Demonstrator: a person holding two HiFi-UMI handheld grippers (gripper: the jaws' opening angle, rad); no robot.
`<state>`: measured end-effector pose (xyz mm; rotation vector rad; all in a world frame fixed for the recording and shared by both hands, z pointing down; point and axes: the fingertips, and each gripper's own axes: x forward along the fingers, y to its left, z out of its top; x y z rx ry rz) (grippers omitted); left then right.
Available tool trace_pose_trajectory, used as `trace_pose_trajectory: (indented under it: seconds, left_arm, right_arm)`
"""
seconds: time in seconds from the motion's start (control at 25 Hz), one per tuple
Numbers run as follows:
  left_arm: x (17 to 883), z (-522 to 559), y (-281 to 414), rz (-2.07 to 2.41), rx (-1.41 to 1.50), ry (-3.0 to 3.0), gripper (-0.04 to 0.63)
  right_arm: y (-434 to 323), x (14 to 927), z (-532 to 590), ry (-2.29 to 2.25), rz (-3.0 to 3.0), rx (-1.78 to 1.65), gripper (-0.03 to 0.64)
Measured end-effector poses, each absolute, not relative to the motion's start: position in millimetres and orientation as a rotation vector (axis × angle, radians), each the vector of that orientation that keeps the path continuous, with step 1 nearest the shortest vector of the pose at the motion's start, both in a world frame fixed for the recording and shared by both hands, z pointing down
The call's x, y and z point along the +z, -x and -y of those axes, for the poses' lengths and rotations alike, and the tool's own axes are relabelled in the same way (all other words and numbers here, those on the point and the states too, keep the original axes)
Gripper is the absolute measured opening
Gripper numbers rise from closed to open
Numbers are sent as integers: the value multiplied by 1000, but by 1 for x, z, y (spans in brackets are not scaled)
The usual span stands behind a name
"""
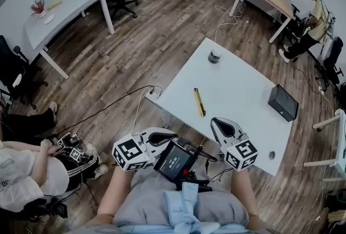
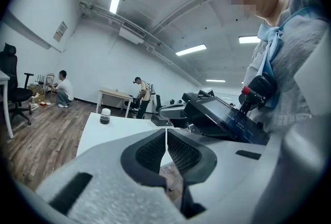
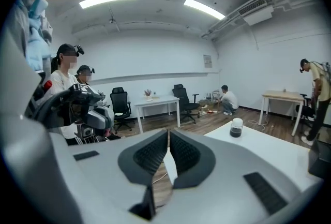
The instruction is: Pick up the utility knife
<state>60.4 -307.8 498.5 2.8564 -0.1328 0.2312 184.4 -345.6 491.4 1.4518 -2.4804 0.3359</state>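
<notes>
The utility knife (image 1: 199, 102), slim and yellow with a dark spine, lies flat near the middle of the white table (image 1: 243, 92), pointing away from me. My left gripper (image 1: 174, 135) hovers off the table's near-left corner, its jaws pressed together with nothing in them; its pads (image 2: 155, 151) meet at the tip. My right gripper (image 1: 214, 120) is over the table's near edge, a short way on the near side of the knife, and it is likewise shut and empty, its pads (image 3: 152, 154) touching. Neither gripper view shows the knife.
A small dark jar with a white lid (image 1: 214, 56) stands at the table's far corner. A black box (image 1: 283, 102) sits at its right side. A handheld device with a screen (image 1: 174, 161) hangs at my waist. Cables trail on the wood floor to the left.
</notes>
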Motion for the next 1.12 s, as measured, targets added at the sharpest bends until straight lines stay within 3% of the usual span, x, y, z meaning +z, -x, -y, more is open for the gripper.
trace_pose_trajectory:
  seconds: [0.76, 0.8, 0.92, 1.12]
  left_arm:
    - [505, 319, -47, 162, 244, -2819, 20]
    - [505, 319, -47, 161, 246, -2818, 19]
    - [506, 318, -45, 164, 249, -2816, 18]
    - [508, 318, -44, 179, 246, -2815, 20]
  right_arm:
    - [-186, 509, 429, -1409, 2434, 383, 32]
    - [-186, 512, 432, -1413, 2428, 396, 39]
    - [-186, 522, 438, -1411, 2403, 422, 141]
    - [-188, 532, 443, -1430, 2369, 414, 156]
